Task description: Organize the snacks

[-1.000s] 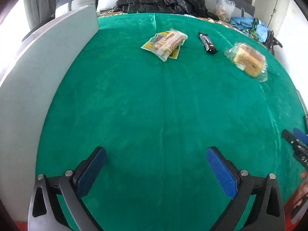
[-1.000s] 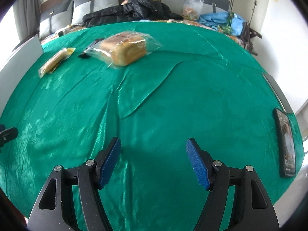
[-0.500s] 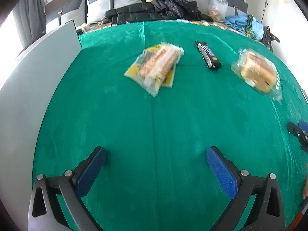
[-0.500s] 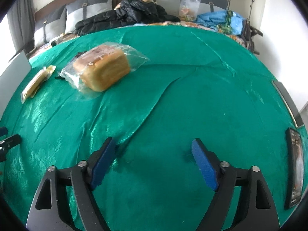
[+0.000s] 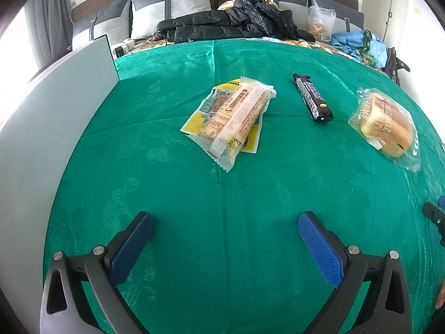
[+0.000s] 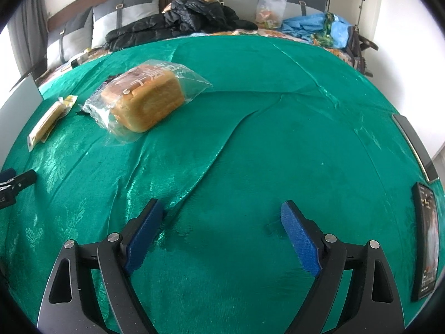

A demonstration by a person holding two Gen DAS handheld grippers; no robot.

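On the green tablecloth (image 5: 222,208) lie a clear wafer packet (image 5: 239,117) on top of a yellow packet (image 5: 251,139), a dark chocolate bar (image 5: 313,96) and a bagged bread loaf (image 5: 386,128). My left gripper (image 5: 225,222) is open and empty, well short of the wafer packet. My right gripper (image 6: 219,214) is open and empty over bare cloth. In the right wrist view the loaf (image 6: 144,100) lies ahead to the left and the wafer packet (image 6: 50,117) lies at the far left; the chocolate bar is mostly hidden behind the loaf.
A grey board (image 5: 41,128) stands along the table's left edge. A phone (image 6: 425,250) and a flat grey item (image 6: 414,147) lie at the right edge. A bed with a black jacket (image 5: 236,22) and bags is behind the table.
Both grippers have moved forward toward the snacks, which now look larger and nearer. The loaf sits closer to the right gripper. Both grippers stay open.
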